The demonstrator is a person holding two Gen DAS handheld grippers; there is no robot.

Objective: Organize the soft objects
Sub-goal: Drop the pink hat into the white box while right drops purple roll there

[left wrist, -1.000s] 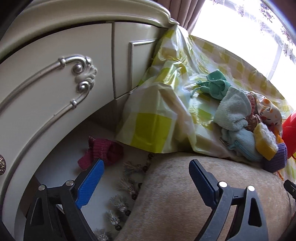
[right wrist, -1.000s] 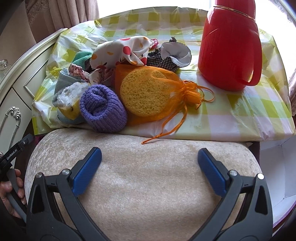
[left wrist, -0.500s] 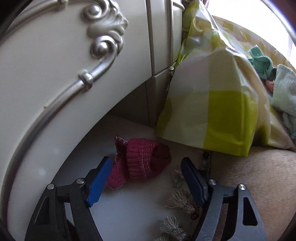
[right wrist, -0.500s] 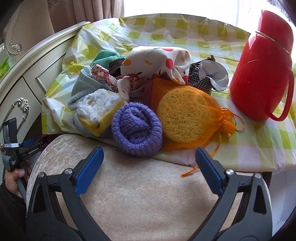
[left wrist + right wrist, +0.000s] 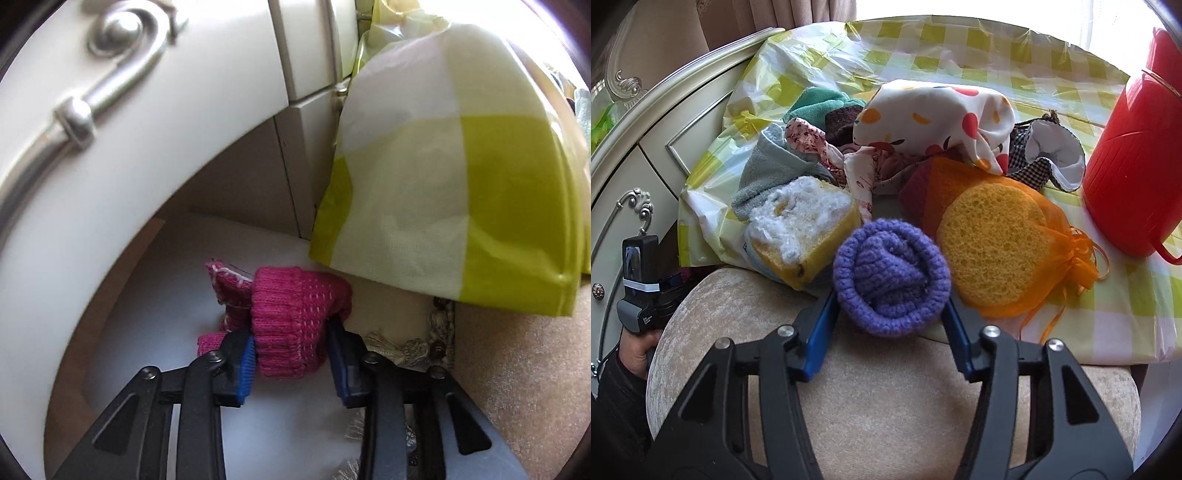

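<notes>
Left gripper (image 5: 290, 349) closing on pink knit sock roll (image 5: 291, 317) on the floor by the cabinet (image 5: 155, 122); right gripper (image 5: 890, 325) closing on purple knit roll (image 5: 891, 286) at the table's (image 5: 1108, 325) front edge: shallow bites may slip off.

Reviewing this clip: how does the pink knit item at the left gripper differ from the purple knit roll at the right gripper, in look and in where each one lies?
The pink knit item lies alone on a white surface below the table edge; the purple knit roll sits at the table's front edge beside a pile of cloths and sponges. The pink one is loosely crumpled with a flap sticking out; the purple one is a neat round roll. Shared: both are knitted, and each sits between the closing jaws of its gripper, left gripper, right gripper.
</notes>
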